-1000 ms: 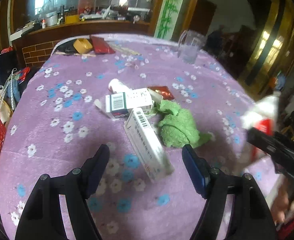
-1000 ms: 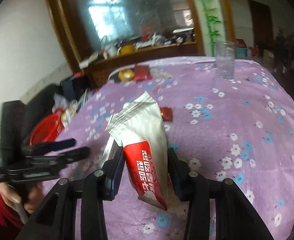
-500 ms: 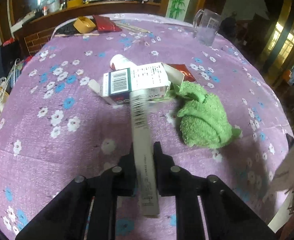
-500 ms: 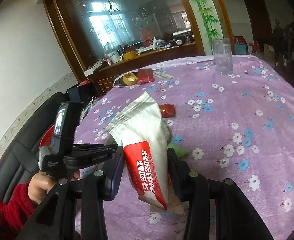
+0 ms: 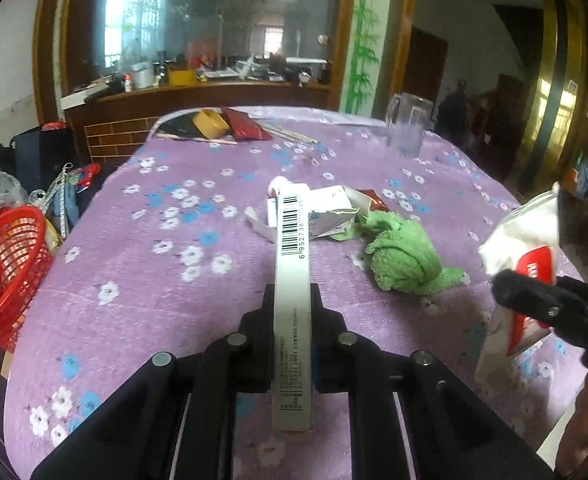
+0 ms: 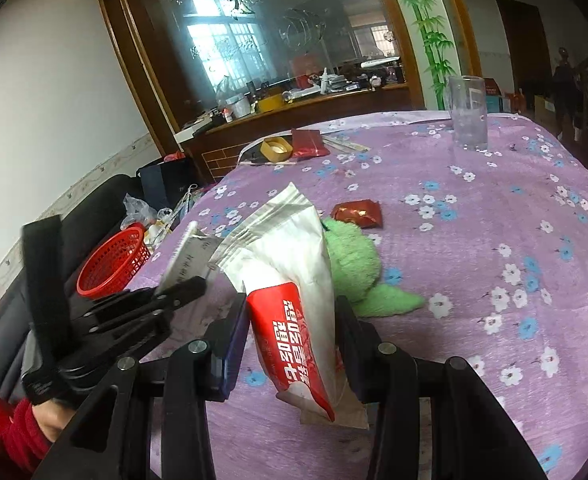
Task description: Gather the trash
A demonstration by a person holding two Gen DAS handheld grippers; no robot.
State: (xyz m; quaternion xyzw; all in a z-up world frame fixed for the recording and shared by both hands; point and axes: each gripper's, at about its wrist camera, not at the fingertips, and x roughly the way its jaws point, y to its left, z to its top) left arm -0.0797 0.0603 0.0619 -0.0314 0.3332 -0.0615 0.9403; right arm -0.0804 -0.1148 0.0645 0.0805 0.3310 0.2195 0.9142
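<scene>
At the far left, beside the table, a red plastic mesh basket (image 5: 8, 258) sits below the table's edge; nothing can be made out inside it. The table carries a purple cloth printed with white and blue flowers (image 5: 166, 280).

The left gripper (image 5: 293, 300) is clenched on a long, narrow white cardboard box (image 5: 292, 280), lifted off the cloth and pointing away from the camera. A black barcode with digits runs along its upper face; the small print lower down is too fine to read.

Beyond it on the cloth lies an opened white cardboard box with a torn flap (image 5: 326, 212), with a small white cap-shaped item (image 5: 277, 186) just behind it. To the right rests a crumpled green terry cloth (image 5: 402, 256), soft and looped in texture, and past it a shiny red foil wrapper (image 6: 357, 213).

Near the far edge stand a yellow roll of tape (image 5: 211, 123), a dark red flat packet (image 5: 244, 125) and a clear glass mug (image 5: 408, 128), whose contents cannot be told.

At the right, the right gripper (image 6: 292, 332) grasps a white plastic snack bag with a red label bearing white characters (image 6: 294, 280), held upright above the cloth. A red sleeve (image 6: 10, 430) shows at the lower left of the right wrist view.
</scene>
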